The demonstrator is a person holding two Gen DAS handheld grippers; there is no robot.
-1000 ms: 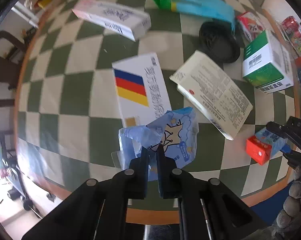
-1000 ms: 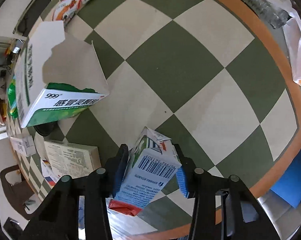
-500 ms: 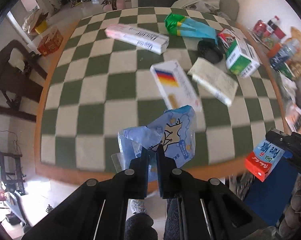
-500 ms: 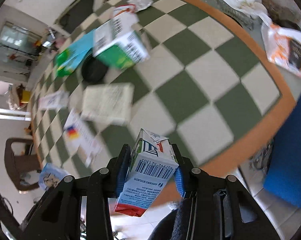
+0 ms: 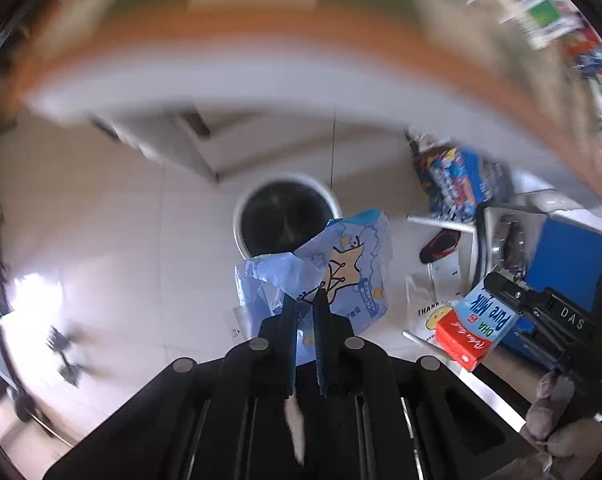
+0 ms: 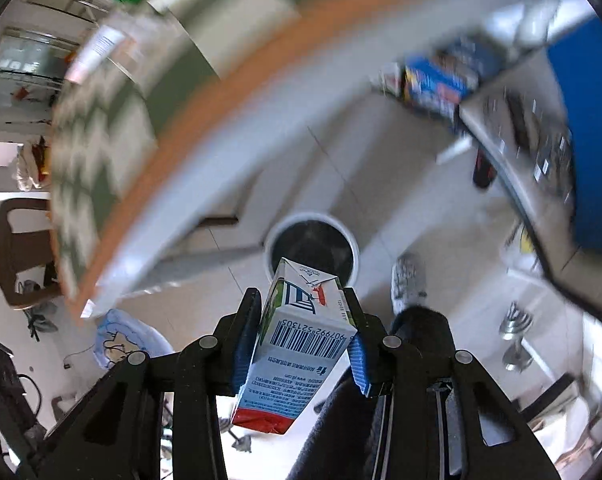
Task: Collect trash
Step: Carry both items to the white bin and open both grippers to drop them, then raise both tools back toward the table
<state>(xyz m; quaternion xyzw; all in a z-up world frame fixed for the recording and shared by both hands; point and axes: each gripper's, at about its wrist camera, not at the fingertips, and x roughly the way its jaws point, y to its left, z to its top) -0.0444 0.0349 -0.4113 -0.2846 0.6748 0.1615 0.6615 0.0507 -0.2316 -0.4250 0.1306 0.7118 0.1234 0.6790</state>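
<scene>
From the left wrist view, the left gripper (image 5: 305,312) pinches a crumpled blue snack wrapper (image 5: 341,268) at frame centre, just below the white-rimmed bin (image 5: 243,216) on the tiled floor.

In the right wrist view, the right gripper (image 6: 301,344) clamps a milk carton (image 6: 301,332) at lower centre, its top overlapping the bin (image 6: 351,236).

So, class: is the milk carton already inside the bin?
No, the carton is clamped between the right gripper's fingers above the bin.
</scene>
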